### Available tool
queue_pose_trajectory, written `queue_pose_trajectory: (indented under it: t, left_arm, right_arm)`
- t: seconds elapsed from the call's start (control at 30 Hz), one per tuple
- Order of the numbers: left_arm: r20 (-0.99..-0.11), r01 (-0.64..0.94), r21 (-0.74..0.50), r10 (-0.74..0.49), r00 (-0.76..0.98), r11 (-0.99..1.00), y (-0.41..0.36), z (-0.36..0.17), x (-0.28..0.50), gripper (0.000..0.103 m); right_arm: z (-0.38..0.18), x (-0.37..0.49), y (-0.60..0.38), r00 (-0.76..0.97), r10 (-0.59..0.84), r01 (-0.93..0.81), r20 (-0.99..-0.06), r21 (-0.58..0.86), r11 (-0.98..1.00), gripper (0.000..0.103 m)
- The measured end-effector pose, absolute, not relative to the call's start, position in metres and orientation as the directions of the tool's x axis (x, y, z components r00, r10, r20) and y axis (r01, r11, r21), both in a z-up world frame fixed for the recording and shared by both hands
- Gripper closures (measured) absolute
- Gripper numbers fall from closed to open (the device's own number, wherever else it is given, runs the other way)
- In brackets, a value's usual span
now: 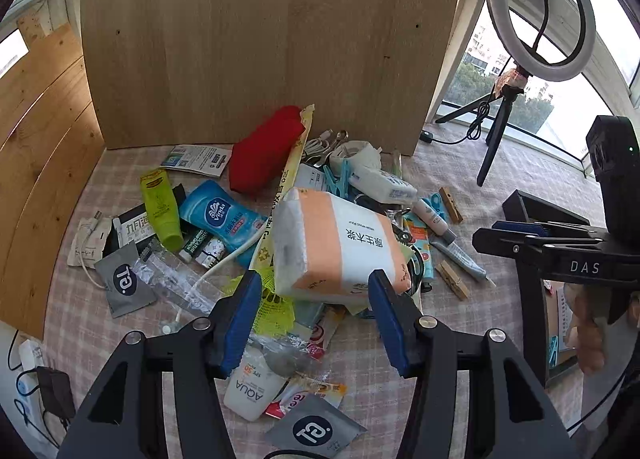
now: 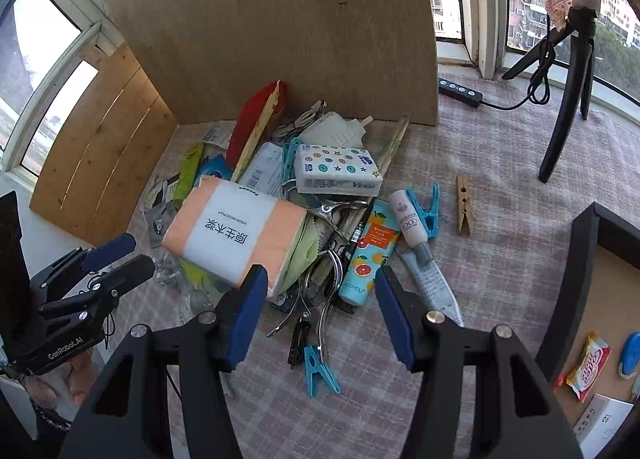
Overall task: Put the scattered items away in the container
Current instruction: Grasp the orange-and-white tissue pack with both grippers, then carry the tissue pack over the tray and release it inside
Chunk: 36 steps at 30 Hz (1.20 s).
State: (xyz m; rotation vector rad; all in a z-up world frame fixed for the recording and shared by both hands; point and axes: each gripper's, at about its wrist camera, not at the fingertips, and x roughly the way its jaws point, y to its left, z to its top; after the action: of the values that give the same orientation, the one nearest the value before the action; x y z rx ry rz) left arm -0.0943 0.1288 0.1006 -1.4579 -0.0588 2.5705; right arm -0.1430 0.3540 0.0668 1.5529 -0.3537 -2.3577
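A heap of small items lies on the checked cloth, topped by an orange-and-white tissue pack (image 1: 340, 247) (image 2: 236, 235). Around it are a red pouch (image 1: 268, 147), a blue Vinda wipes pack (image 1: 220, 215), a green tube (image 1: 162, 207), a button-print tissue pack (image 2: 338, 171), an orange-print tube (image 2: 368, 259) and a blue peg (image 2: 318, 375). The black container (image 2: 580, 259) (image 1: 536, 207) stands to the right and holds a snack packet (image 2: 588, 365). My left gripper (image 1: 314, 283) hovers open over the tissue pack's near edge. My right gripper (image 2: 322, 275) hovers open over the heap's right side. Neither holds anything.
A tall wooden board (image 1: 260, 39) stands behind the heap, and a second plank leans at the left. A ring light (image 1: 536, 11) on a tripod (image 2: 568, 99) and a power strip (image 2: 460, 91) are at the right rear. A wooden peg (image 2: 464, 209) lies apart on the cloth.
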Motion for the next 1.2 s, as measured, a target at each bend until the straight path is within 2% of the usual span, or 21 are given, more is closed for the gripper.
queue_pose_trajectory:
  t: [0.33, 1.03, 1.2]
  left_arm:
    - [-0.859, -0.162, -0.148, 0.208, -0.468, -0.976, 0.132, 0.080, -0.113, 0.051]
    - [-0.868, -0.153, -0.202, 0.249, -0.429, -0.967, 0.121, 0.055, -0.123, 0.051]
    - [-0.866, -0.151, -0.229, 0.272, -0.421, -0.962, 0.118, 0.054, -0.122, 0.051]
  right_arm:
    - [0.029, -0.184, 0.328, -0.261, -0.439, 0.038, -0.860, 0.445, -0.895, 0.052]
    - [0.007, -0.201, 0.305, -0.164, -0.570, -0.001, -0.805, 0.578, -0.816, 0.051]
    - [0.005, -0.197, 0.301, -0.166, -0.581, -0.023, -0.797, 0.592, -0.806, 0.046]
